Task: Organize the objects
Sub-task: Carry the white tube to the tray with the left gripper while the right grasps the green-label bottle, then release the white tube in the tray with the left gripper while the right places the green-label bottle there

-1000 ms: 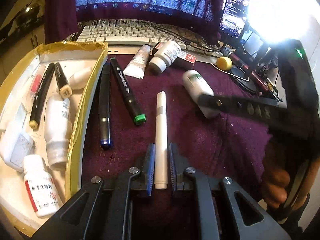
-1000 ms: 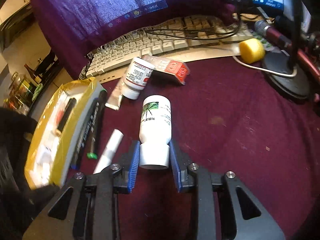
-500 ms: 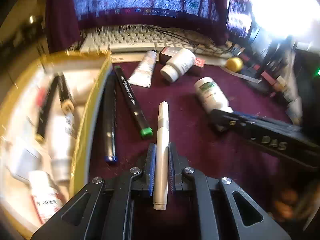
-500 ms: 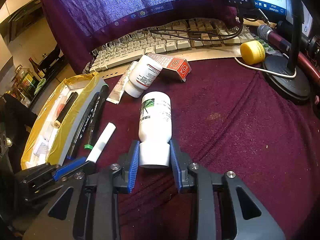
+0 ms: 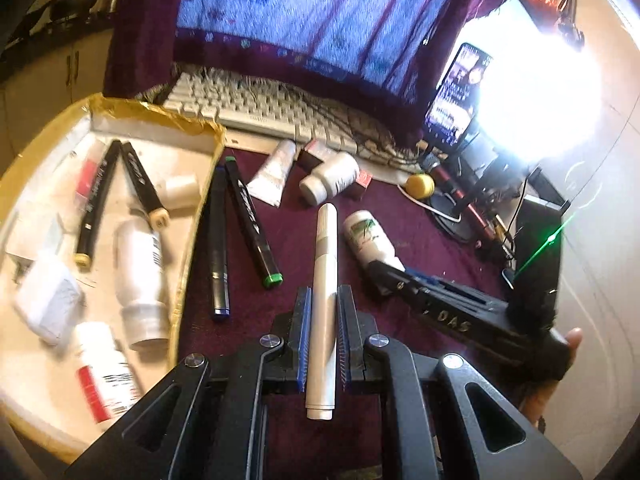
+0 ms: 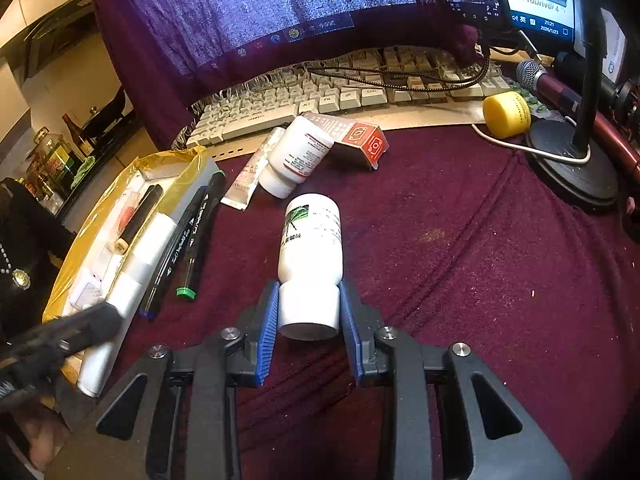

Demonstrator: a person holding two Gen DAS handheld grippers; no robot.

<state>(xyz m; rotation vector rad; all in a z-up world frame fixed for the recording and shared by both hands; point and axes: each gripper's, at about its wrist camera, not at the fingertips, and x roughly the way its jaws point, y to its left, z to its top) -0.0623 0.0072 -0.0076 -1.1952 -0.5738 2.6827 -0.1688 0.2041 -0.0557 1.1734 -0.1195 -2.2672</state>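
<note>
The left gripper (image 5: 323, 344) has its jaws clamped on the white marker (image 5: 323, 300), low centre of the left wrist view. The marker's long axis runs straight along the jaws, its near end poking out behind the pads and its far tip aimed up the frame toward the keyboard (image 5: 256, 108). That sets up the next move: the yellow-edged tray (image 5: 180, 280) lies to the left of the jaws, filling the left side of the frame, with pens and white bottles already in it, so the marker likely has to swing left over the tray's edge. Two dark pens (image 5: 232, 232) lie on the maroon tabletop (image 5: 400, 216) between the jaws and that edge, roughly parallel to the marker.

Over in the right wrist view, the right gripper (image 6: 308, 316) is clamped on the cap end of the white bottle (image 6: 311, 248), which lies on its side, body pointing away up the frame. The tray (image 6: 80, 264) sits further off at left, so the left hand looks nearer to it. Beyond, a second bottle (image 6: 296, 156), a tube (image 6: 256, 168) and a red box (image 6: 356, 140) wait near the keyboard.
</note>
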